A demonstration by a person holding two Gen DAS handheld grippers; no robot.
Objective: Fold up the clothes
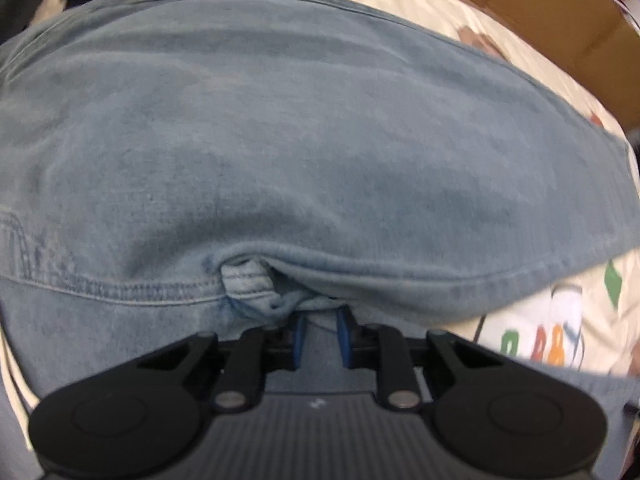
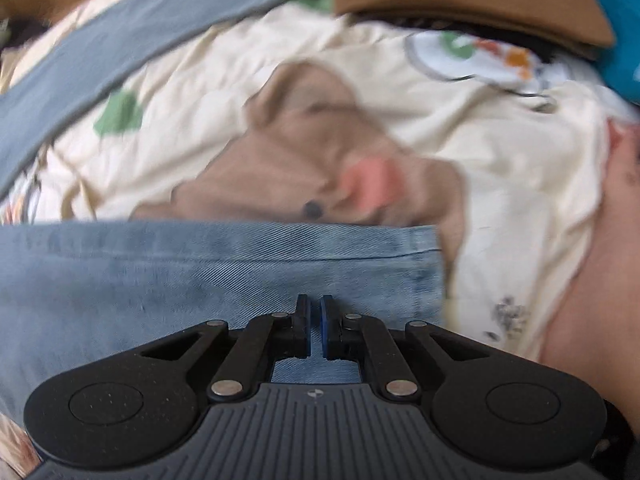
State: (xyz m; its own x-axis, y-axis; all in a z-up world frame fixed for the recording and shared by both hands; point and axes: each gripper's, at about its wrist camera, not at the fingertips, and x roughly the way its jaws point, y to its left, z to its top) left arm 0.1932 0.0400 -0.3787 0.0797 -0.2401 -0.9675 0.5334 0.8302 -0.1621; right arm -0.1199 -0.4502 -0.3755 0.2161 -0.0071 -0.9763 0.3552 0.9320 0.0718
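Both claws pinch blue jeans [image 1: 280,140].
Left claw [image 1: 322,320] grips bunched cloth; right claw [image 2: 315,320], nearly closed, holds the hem at bottom middle.

Cream cartoon-print bedsheet [image 2: 500,152]; brown cardboard [image 1: 552,12], perhaps a box.

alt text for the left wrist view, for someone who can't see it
The left gripper pinches a bunched fold of light blue denim garment, which fills most of the frame. The garment lies on a cream bedsheet with colourful prints, and a brown cardboard box sits at the upper right.
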